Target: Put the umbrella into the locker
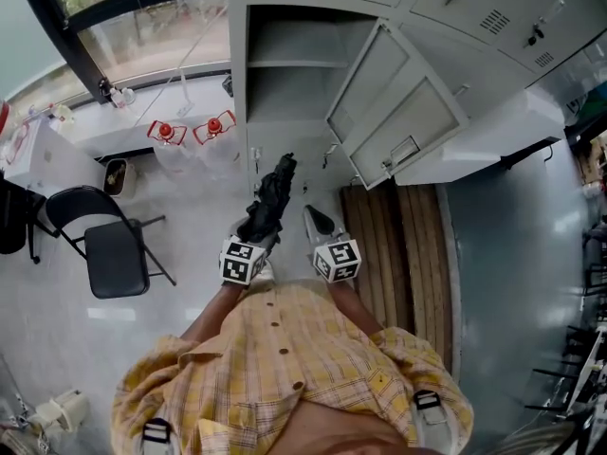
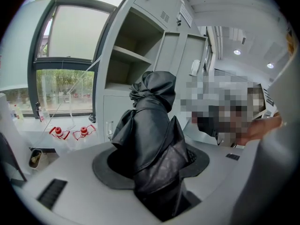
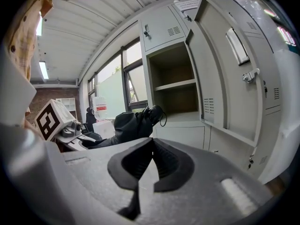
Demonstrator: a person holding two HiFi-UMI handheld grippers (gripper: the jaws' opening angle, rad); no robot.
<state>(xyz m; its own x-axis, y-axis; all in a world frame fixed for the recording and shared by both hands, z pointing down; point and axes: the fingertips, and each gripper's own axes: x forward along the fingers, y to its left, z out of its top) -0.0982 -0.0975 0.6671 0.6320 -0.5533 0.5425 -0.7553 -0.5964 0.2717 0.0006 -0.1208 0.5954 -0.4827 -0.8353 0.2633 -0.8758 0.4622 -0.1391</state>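
Firmly clamped between the left gripper's (image 1: pixel 260 227) jaws, the folded black umbrella (image 2: pixel 152 139) points its free end toward the open locker (image 1: pixel 239 83), which suits sliding it straight in. It is not yet inside, being held in front of the opening, and the bay under the shelf (image 1: pixel 289 63) looks the likeliest place for it. The right gripper (image 3: pixel 151 165) hangs just beside it with jaws together on nothing, probably idle because the door (image 1: pixel 379 93) already stands wide.
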